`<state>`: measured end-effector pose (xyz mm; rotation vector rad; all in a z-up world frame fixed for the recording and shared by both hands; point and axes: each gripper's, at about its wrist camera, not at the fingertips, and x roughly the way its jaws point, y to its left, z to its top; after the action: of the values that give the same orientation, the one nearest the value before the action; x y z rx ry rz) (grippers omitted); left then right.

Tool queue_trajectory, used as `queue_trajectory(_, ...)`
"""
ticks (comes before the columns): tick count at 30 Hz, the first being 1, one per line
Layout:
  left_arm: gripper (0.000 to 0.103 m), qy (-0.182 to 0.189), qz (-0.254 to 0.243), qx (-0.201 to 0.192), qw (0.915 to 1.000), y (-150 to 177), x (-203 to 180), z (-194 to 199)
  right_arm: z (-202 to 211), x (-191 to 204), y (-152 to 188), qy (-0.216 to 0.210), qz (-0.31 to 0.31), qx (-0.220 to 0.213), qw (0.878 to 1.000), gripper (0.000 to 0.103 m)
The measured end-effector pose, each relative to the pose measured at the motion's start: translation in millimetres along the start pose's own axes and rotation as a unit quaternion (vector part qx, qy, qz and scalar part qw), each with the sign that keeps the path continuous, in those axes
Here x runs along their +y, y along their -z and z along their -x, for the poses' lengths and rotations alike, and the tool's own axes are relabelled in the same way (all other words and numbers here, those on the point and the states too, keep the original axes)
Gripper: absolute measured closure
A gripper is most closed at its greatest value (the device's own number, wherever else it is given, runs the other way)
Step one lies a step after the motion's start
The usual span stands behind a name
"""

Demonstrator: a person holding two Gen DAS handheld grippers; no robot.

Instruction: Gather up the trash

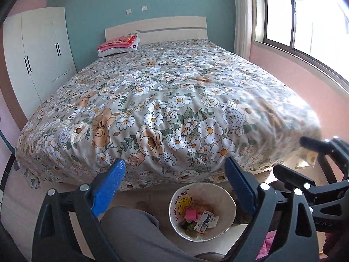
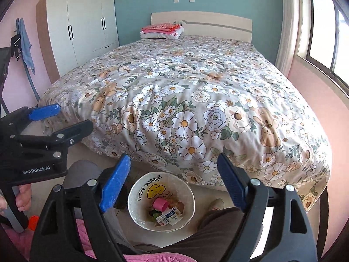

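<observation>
Blue ribbed pads line both grippers, and each pair stands spread wide with nothing between them. The left gripper (image 1: 174, 179) hangs over the foot of the bed, its fingers framing the quilt's hanging edge and, lower down, the trash bin. The right gripper (image 2: 174, 174) does the same from slightly further right, and in its view the left tool shows at the left edge with a hand (image 2: 21, 198) around its grip.

Collected trash sits in the trash bin (image 2: 139, 216), a small round white pail standing on the pale floor (image 1: 152, 192) near the foot of the bed, between the person's grey-trousered knees (image 1: 130, 224). Its inner wall carries a yellow smiley face and the words THANK YOU. Inside lie a pink cup-like piece (image 2: 160, 204), a white and blue wrapper (image 2: 169, 217) just beside it, and some dark green scraps whose nature I cannot make out.

Beyond, the bed (image 1: 174, 100) fills the middle of the room under a floral quilt printed with daisies, roses and small bears. Folded pink and orange cloths (image 2: 162, 28) rest on a white pillow at the far end by the pale headboard. A white wardrobe (image 2: 82, 21) stands far left, and a window (image 1: 305, 17) takes the right wall. A blue cloth (image 2: 26, 45) hangs on the pink wall at the left.
</observation>
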<state>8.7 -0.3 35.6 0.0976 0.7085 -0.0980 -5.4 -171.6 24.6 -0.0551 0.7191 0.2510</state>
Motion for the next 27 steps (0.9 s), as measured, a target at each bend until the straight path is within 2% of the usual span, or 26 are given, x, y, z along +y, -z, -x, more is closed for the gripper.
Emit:
queue_trajectory(5, 0.009, 0.000, 0.002, 0.009, 1.0000, 7, -5, 6, 23, 10, 7, 0.018, 0.001, -0.028, 0.999, 0.018)
queue_trajectory(10, 0.009, -0.003, -0.007, 0.009, 0.9999, 13, -9, 11, 29, 15, 10, 0.031, -0.003, -0.037, 0.999, 0.018)
queue_trajectory(27, 0.009, 0.000, -0.001, 0.018, 0.9998, 20, -7, 10, 25, 19, 14, 0.030, -0.008, -0.030, 0.999, 0.018)
